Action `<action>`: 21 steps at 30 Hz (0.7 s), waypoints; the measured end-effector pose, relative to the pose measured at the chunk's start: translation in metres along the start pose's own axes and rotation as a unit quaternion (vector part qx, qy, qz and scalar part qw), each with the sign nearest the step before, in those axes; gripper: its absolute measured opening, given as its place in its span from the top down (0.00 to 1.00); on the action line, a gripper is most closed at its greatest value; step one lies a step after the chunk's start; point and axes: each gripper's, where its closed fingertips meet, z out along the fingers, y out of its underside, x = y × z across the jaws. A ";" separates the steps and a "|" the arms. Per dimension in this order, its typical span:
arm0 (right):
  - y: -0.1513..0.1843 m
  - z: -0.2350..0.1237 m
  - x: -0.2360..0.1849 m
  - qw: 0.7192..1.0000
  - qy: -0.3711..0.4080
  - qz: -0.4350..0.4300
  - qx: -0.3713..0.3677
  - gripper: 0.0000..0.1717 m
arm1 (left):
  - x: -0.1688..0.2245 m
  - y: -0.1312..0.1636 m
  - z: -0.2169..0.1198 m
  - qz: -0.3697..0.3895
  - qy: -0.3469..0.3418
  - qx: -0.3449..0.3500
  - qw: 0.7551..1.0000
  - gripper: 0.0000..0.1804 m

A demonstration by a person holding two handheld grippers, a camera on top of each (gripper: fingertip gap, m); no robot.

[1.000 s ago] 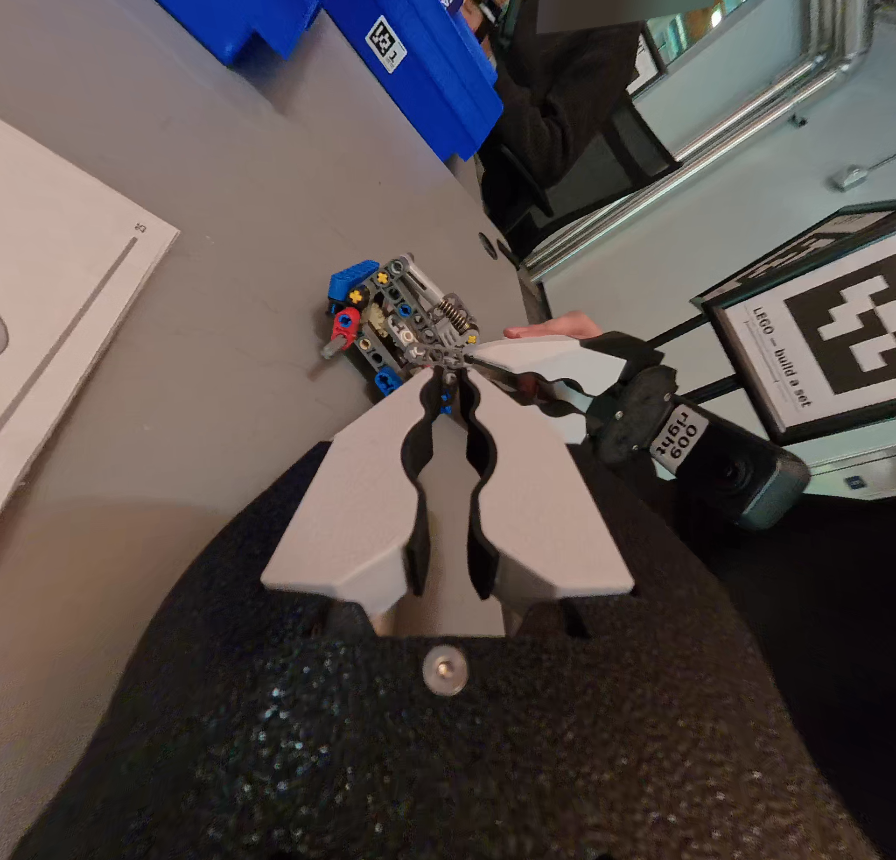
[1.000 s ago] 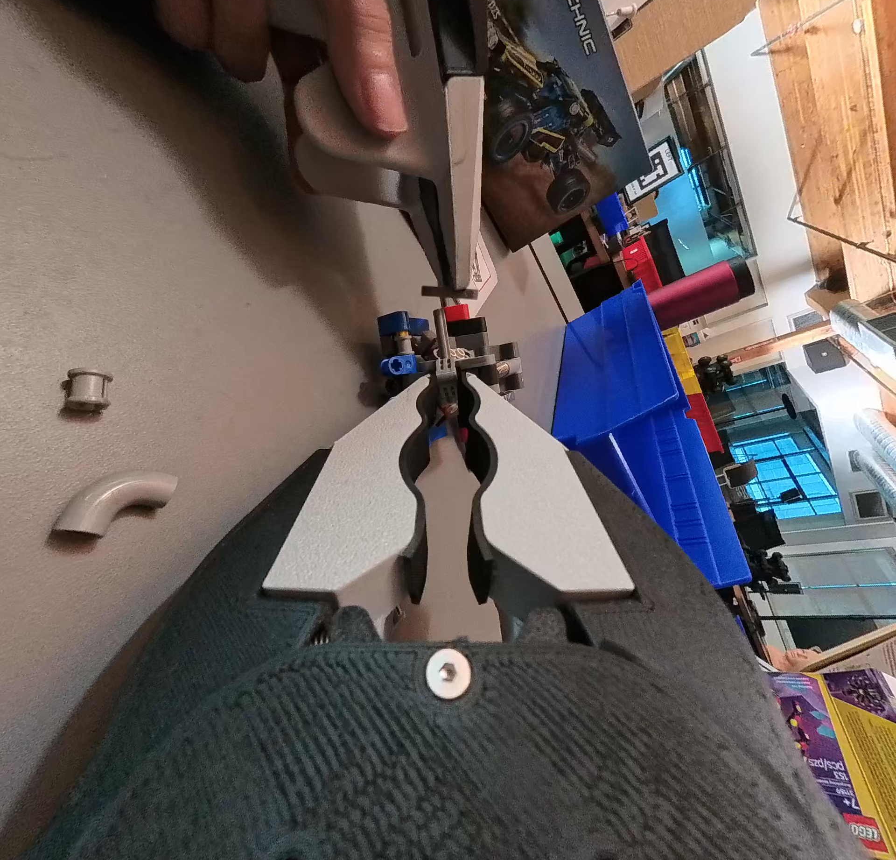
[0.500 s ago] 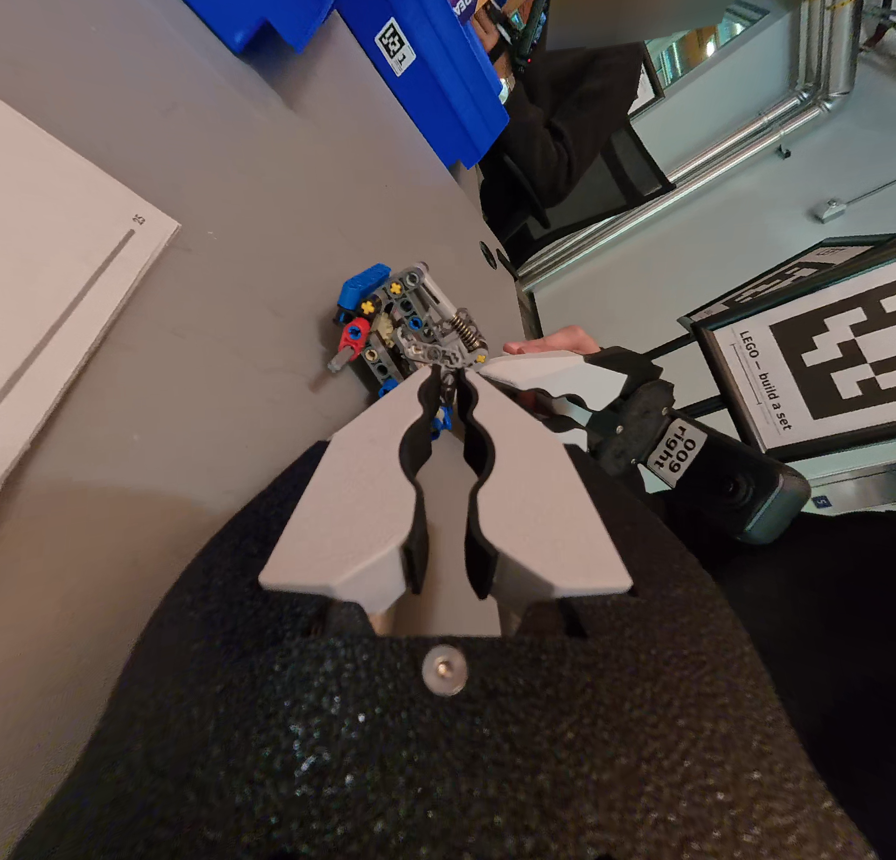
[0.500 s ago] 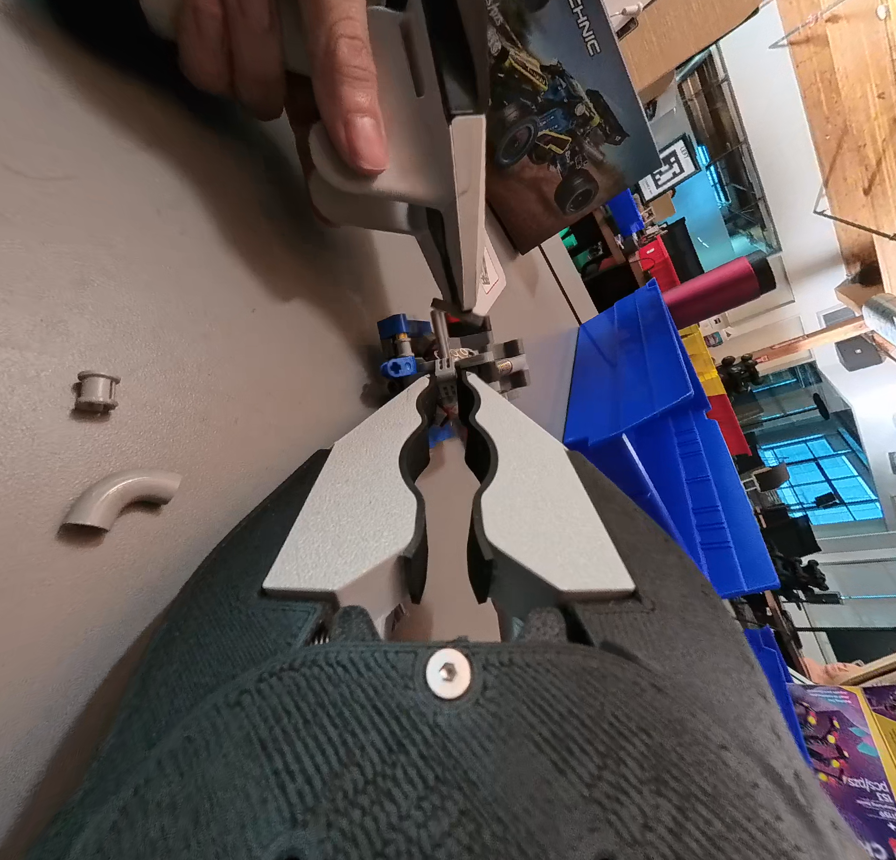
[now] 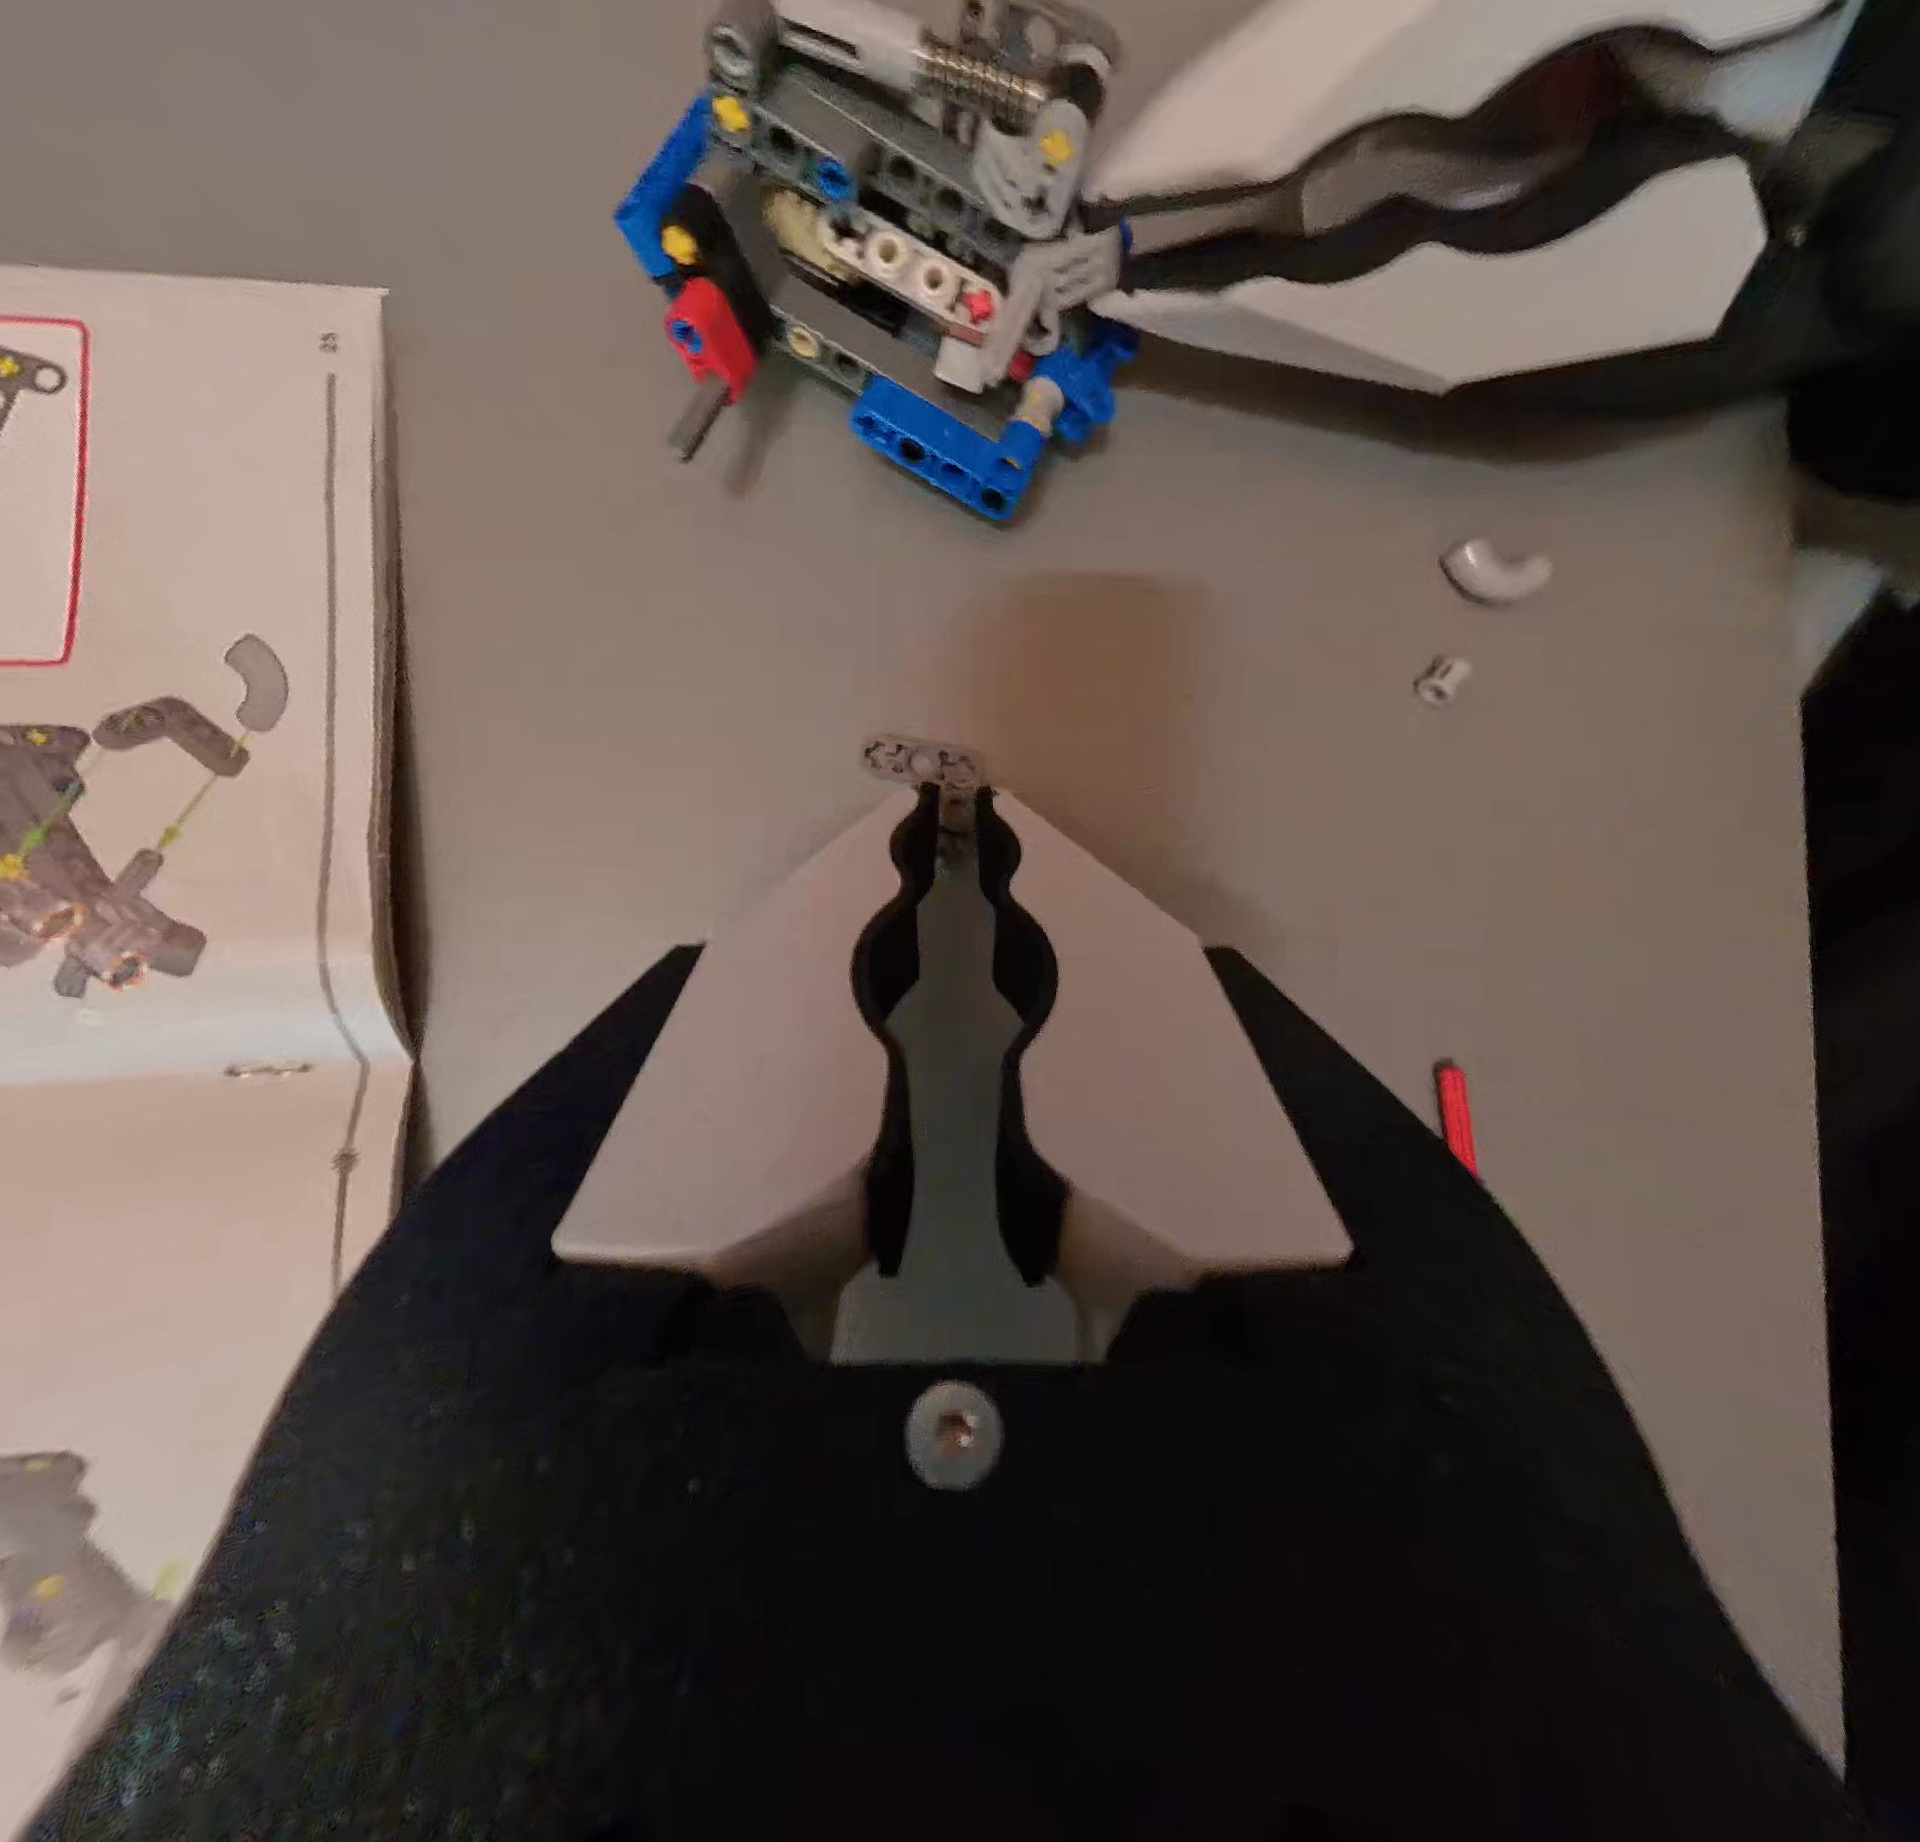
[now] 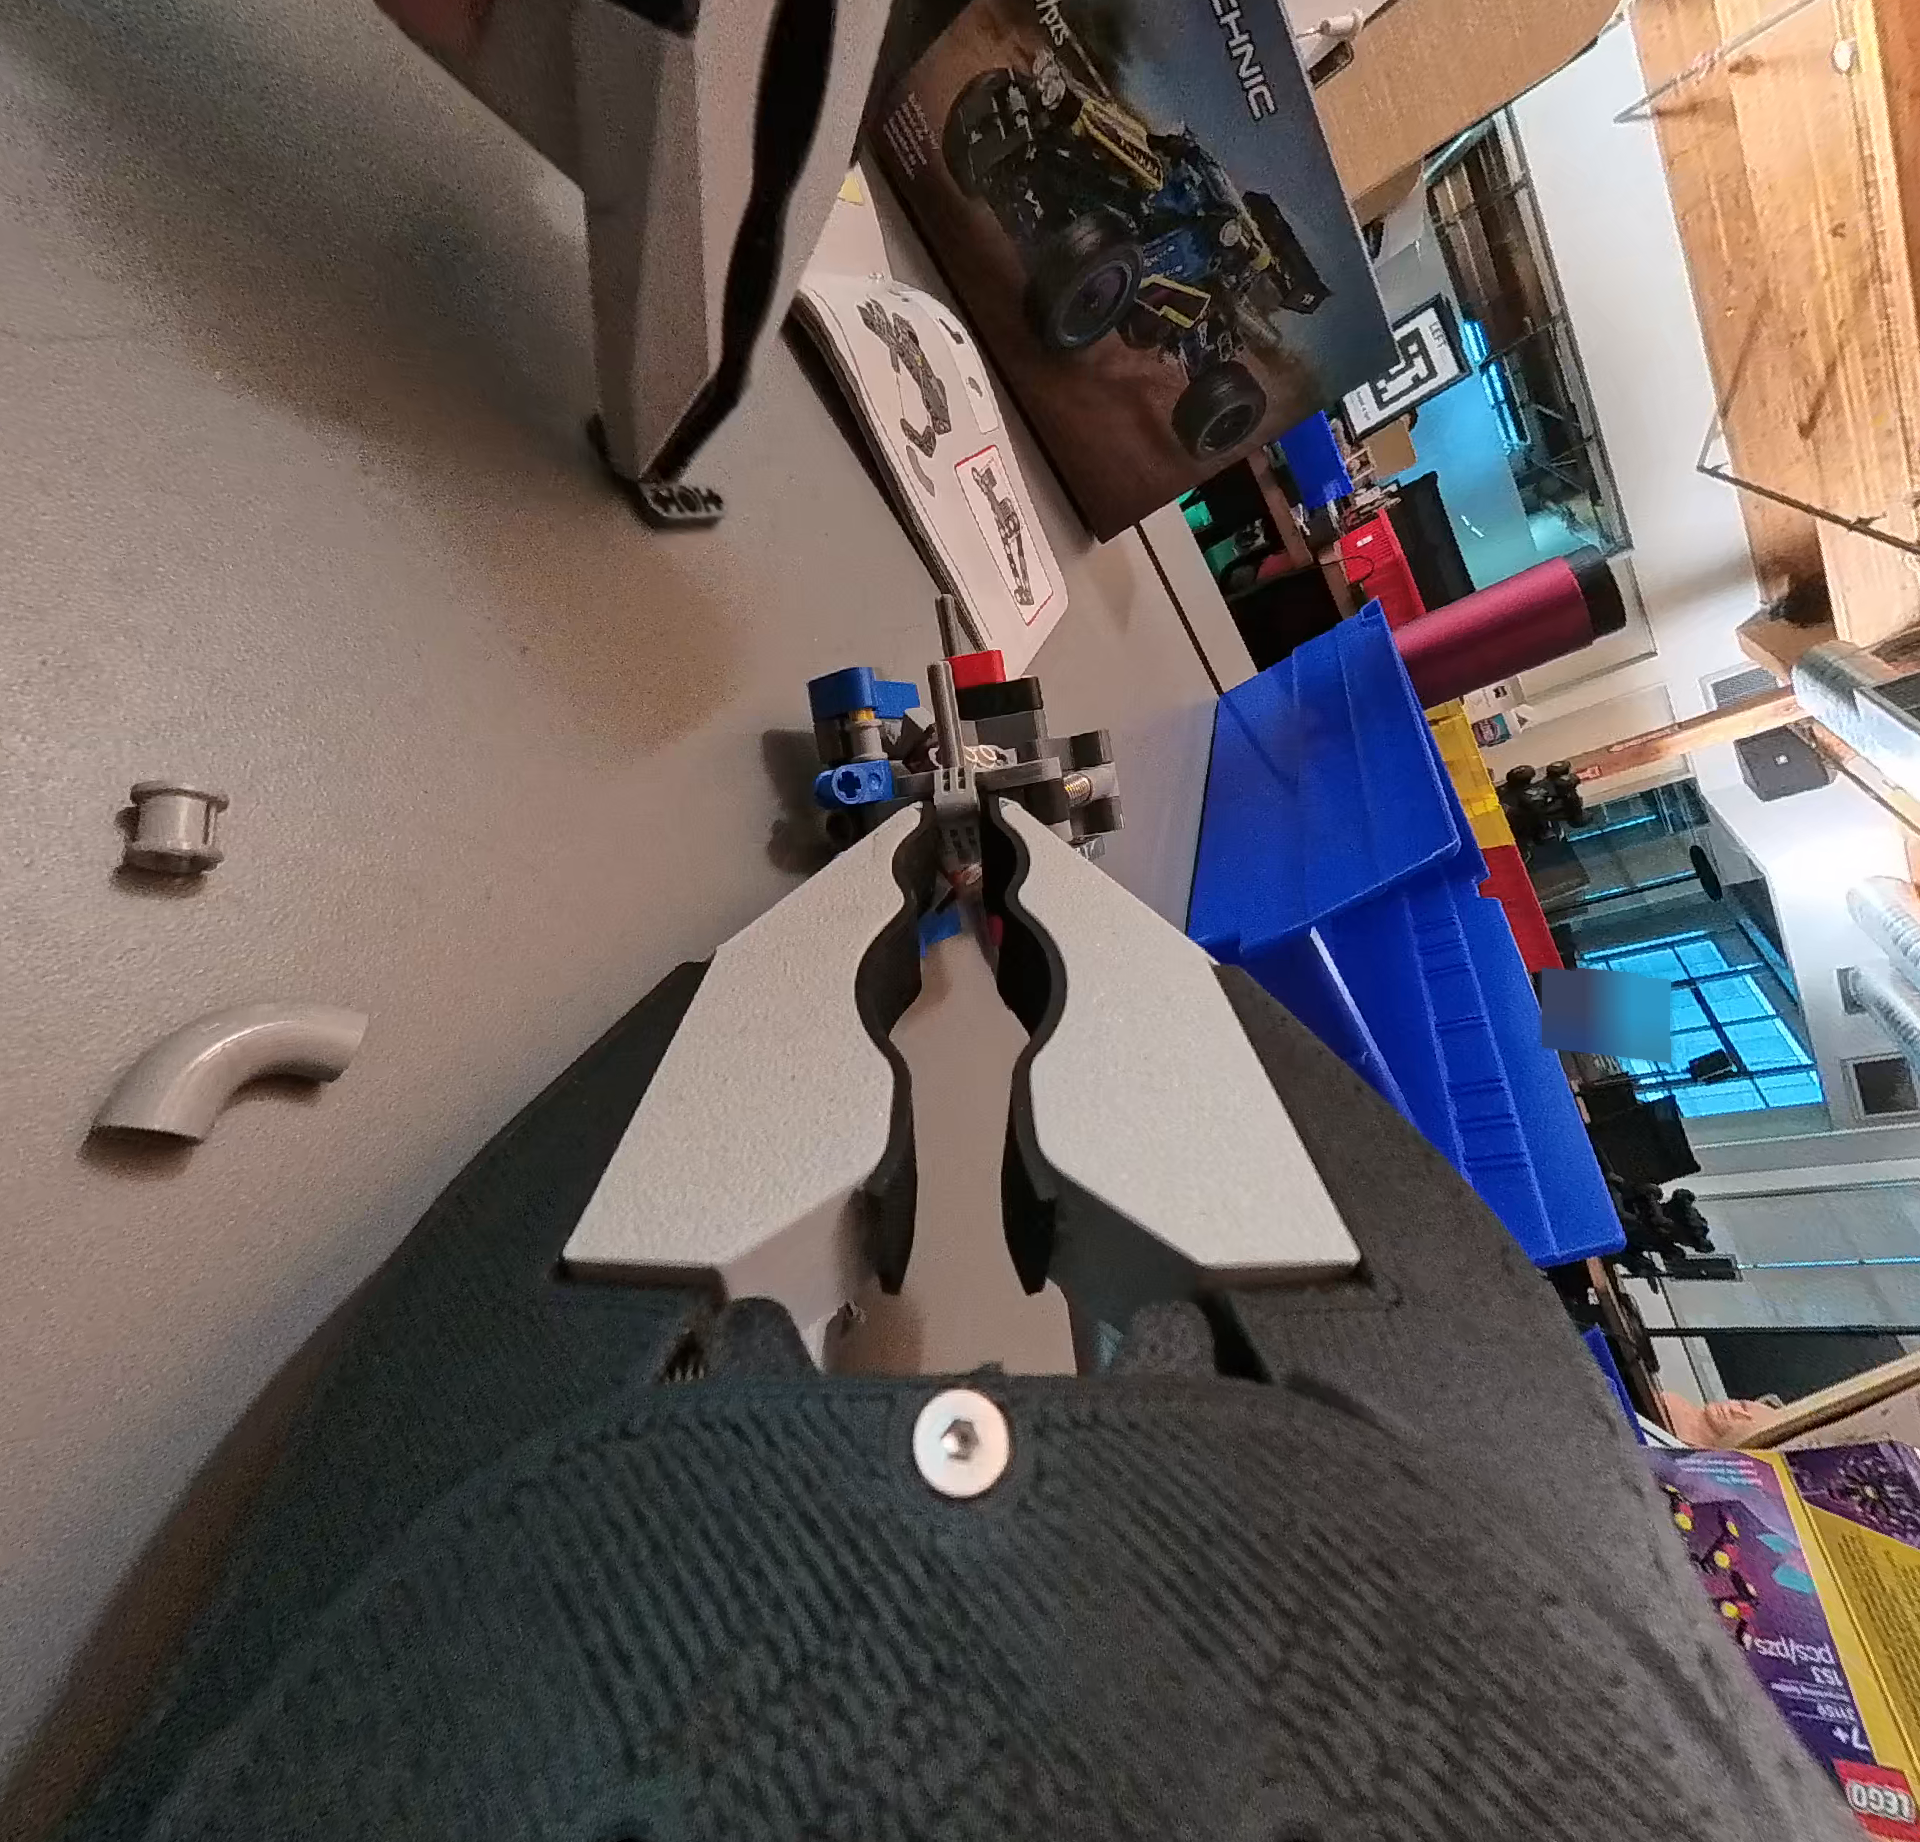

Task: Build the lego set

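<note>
1. Grey, flat and pierced with holes, a small thin plastic link (image 5: 923,759) is pinched at one end between the fingers (image 5: 904,836) of the left gripper (image 5: 948,805); the right wrist view shows the same link (image 6: 681,504) low over the bench (image 5: 520,597), though contact with the surface cannot be judged.
2. The right gripper (image 6: 954,826) has its fingers (image 6: 894,857) clamped on a grey tab of a brick assembly (image 6: 956,743) of blue, black, red and grey parts, which rests on the bench.
3. In the left wrist view that assembly (image 5: 883,234) lies well apart from the left gripper, with the right gripper's fingers (image 5: 1351,140) reaching in from the bench's far right side.
4. A curved grey tube piece (image 5: 1496,571) and a small grey bush (image 5: 1442,677) lie near each other on the bench, close to its right edge.
5. A red axle piece (image 5: 1458,1117) lies nearer along that same edge, partly hidden by the left gripper's body.
6. An open instruction booklet (image 5: 187,753) lies flat toward the left edge.
7. Blue bins (image 6: 1403,909) stand just beyond the assembly in the right wrist view, and a printed set box (image 6: 1122,213) stands upright past the booklet.
</note>
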 end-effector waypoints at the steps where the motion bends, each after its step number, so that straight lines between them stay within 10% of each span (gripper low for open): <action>1: 0.000 0.000 0.000 1.000 0.001 -0.001 0.000 0.97 | 0.000 0.001 0.000 0.015 -0.008 -0.014 1.000 0.98; 15: -0.001 -0.001 -0.001 1.000 -0.004 -0.003 0.003 0.97 | -0.008 0.004 0.000 0.077 -0.021 -0.121 0.989 0.98; 21: 0.001 0.000 0.000 1.000 0.000 0.003 -0.002 0.97 | -0.006 -0.005 0.001 0.019 0.032 -0.015 0.999 0.98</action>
